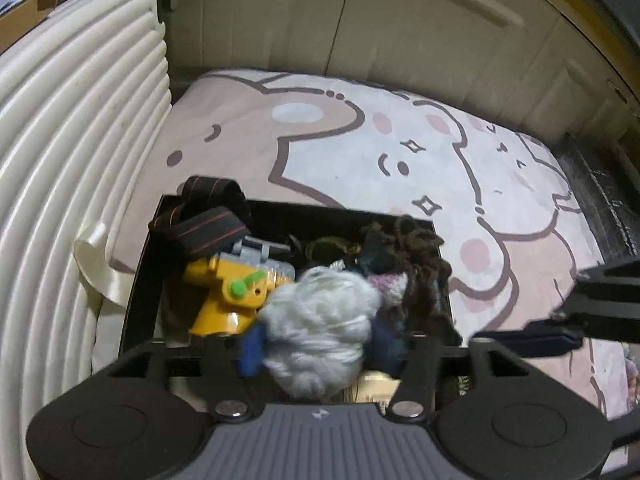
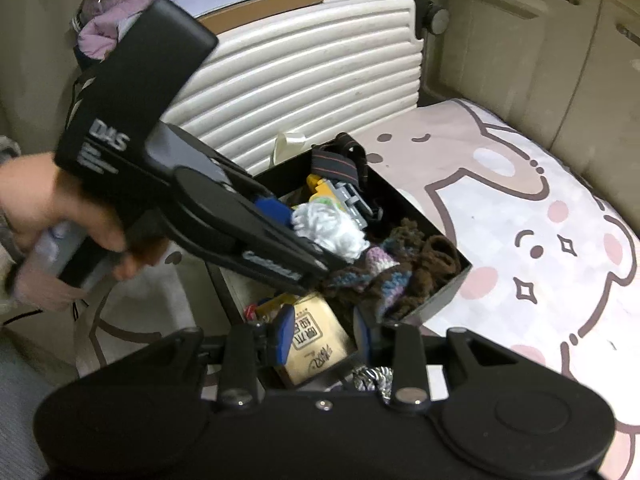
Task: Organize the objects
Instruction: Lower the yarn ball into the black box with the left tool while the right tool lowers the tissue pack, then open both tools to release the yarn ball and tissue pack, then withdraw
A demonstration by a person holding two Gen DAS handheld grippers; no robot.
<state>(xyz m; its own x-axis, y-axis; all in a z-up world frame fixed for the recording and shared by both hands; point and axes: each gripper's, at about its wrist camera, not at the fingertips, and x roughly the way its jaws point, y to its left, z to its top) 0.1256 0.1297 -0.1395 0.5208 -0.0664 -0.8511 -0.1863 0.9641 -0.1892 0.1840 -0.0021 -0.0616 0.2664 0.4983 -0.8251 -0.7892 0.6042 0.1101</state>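
Left wrist view: my left gripper (image 1: 316, 348) hangs over the black box (image 1: 140, 284), its blue-padded fingers (image 1: 250, 350) spread around a white yarn ball (image 1: 320, 320); whether the pads press on the ball I cannot tell. Beside the ball, inside the box, lie a yellow toy (image 1: 224, 296) with a green knob, a black elastic strap (image 1: 208, 232) with red stripes draped over the far-left corner, and dark brown knitted wool (image 1: 420, 264) along the right side. The box rests on a bedspread (image 1: 360, 140) printed with cartoon bears, next to a white ribbed suitcase (image 1: 72, 128). Right wrist view: my right gripper (image 2: 324, 340) points down at the near end of the same box, its fingers (image 2: 282, 340) partly closed on either side of a tan carton (image 2: 316, 344) printed with characters; contact with the carton cannot be judged from this angle. My left hand (image 2: 60, 208) shows at the left edge, wrapped around the other gripper's handle, whose tip reaches to the white yarn ball
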